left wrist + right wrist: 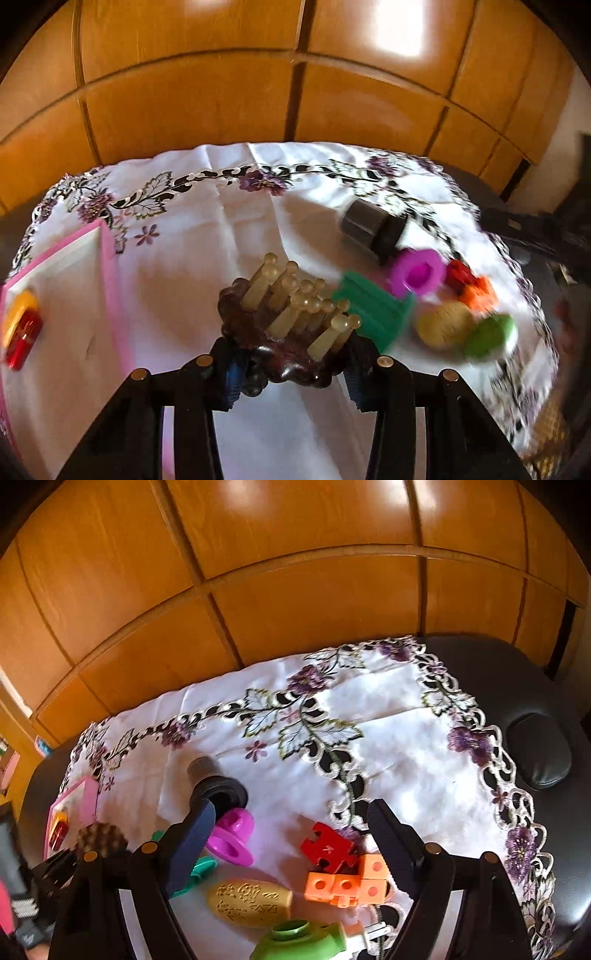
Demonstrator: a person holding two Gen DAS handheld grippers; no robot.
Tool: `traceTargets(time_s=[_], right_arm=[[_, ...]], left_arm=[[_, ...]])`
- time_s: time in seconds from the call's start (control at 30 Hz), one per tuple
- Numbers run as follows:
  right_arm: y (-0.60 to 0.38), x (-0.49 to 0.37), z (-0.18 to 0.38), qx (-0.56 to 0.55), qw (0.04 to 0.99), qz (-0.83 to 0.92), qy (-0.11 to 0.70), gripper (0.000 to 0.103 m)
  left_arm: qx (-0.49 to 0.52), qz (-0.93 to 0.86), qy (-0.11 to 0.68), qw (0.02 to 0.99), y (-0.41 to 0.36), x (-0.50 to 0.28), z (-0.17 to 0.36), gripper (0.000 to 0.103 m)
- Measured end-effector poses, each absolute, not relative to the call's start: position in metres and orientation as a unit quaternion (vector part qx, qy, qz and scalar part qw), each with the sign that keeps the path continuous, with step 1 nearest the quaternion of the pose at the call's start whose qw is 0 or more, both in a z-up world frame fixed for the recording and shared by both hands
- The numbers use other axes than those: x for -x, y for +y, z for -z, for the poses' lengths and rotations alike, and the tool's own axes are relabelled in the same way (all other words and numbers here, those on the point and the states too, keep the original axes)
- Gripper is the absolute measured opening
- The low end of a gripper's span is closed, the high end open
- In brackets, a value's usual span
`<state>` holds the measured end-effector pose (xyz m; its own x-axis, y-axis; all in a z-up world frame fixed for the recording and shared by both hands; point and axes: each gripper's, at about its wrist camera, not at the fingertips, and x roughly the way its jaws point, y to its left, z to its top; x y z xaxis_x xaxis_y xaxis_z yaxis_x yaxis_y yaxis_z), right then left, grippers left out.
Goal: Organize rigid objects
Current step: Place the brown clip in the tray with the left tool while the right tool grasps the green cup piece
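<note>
Tray: pink-rimmed white tray (110, 295) at far L of tablecloth (221, 229); holds a yellow piece (21, 308) and a red see-through piece (24, 341), touching each other.
L gripper: L gripper (291, 363) clenched on dark brown massage brush (280, 325) w/ pale round-tipped pegs; pads press both sides of its base. Brush sits just R of tray, pegs tilted up and away from cam. Lifted or resting on cloth: can't tell.
Green comb-like piece: green ribbed item (376, 314) just R of brush; blurred.
Black cylinder: dark cylinder w/ grey band (212, 782) lying on its side, mid cloth, behind the toy pile.
Pink ring piece: magenta flanged piece (232, 836) just in front of cylinder.
Gold oval: embossed gold oval (249, 902) flat on cloth, near edge.
Green cup-like piece: lime item (299, 943) at bottom edge, partly cut off.
Red puzzle piece: red jigsaw piece (327, 849), touching orange cubes (347, 882) joined in a cluster.
R gripper: R gripper (291, 834) released, jaws wide apart, nothing between pads; hangs over the pile, red piece and cubes between its fingers in view.
Backdrop: orange-brown wood panels (295, 590); black padded surface (535, 746) under cloth at R.
</note>
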<state>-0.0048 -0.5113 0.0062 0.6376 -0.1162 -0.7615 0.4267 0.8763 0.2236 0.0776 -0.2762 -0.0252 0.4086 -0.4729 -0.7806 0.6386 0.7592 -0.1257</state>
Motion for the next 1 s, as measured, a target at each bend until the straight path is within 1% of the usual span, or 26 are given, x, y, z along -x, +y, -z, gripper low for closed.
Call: traceTargets(time_s=[0.17, 0.23, 0.27, 0.33, 0.4, 0.6, 0.7, 0.8, 0.83, 1.0], right_arm=[[-0.494, -0.002, -0.005, -0.167, 0.889, 0.123, 0.409, 0.084], [-0.486, -0.003, -0.005, -0.172, 0.892, 0.092, 0.408, 0.072], [-0.480, -0.005, -0.006, -0.171, 0.894, 0.067, 0.408, 0.069], [-0.463, -0.008, -0.007, -0.151, 0.897, 0.042, 0.413, 0.059], [-0.444, -0.014, -0.007, -0.130, 0.897, 0.010, 0.422, 0.054], [-0.389, -0.043, 0.007, -0.040, 0.889, -0.023, 0.456, 0.054], [-0.378, -0.062, 0.029, -0.006, 0.875, -0.013, 0.483, 0.054], [-0.375, -0.069, 0.057, 0.028, 0.850, 0.004, 0.525, 0.031], [-0.376, -0.068, 0.060, 0.032, 0.848, 0.003, 0.529, 0.029], [-0.381, -0.064, 0.064, 0.000, 0.847, -0.008, 0.531, 0.030]], left_arm=[[-0.100, 0.359, 0.416, 0.829, -0.259, -0.035, 0.019, 0.045], [-0.097, 0.367, 0.415, 0.827, -0.250, -0.020, 0.017, 0.045], [-0.094, 0.370, 0.415, 0.826, -0.247, -0.015, 0.017, 0.045], [-0.088, 0.373, 0.416, 0.825, -0.237, -0.004, 0.015, 0.045], [-0.081, 0.374, 0.415, 0.825, -0.226, 0.004, 0.012, 0.045], [-0.060, 0.368, 0.404, 0.835, -0.197, 0.010, -0.003, 0.045], [-0.042, 0.352, 0.402, 0.844, -0.176, 0.006, -0.009, 0.045], [-0.021, 0.320, 0.401, 0.858, -0.147, -0.004, -0.011, 0.045], [-0.015, 0.309, 0.402, 0.862, -0.138, -0.008, -0.010, 0.045], [0.045, 0.241, 0.435, 0.867, -0.088, -0.043, 0.003, 0.045]])
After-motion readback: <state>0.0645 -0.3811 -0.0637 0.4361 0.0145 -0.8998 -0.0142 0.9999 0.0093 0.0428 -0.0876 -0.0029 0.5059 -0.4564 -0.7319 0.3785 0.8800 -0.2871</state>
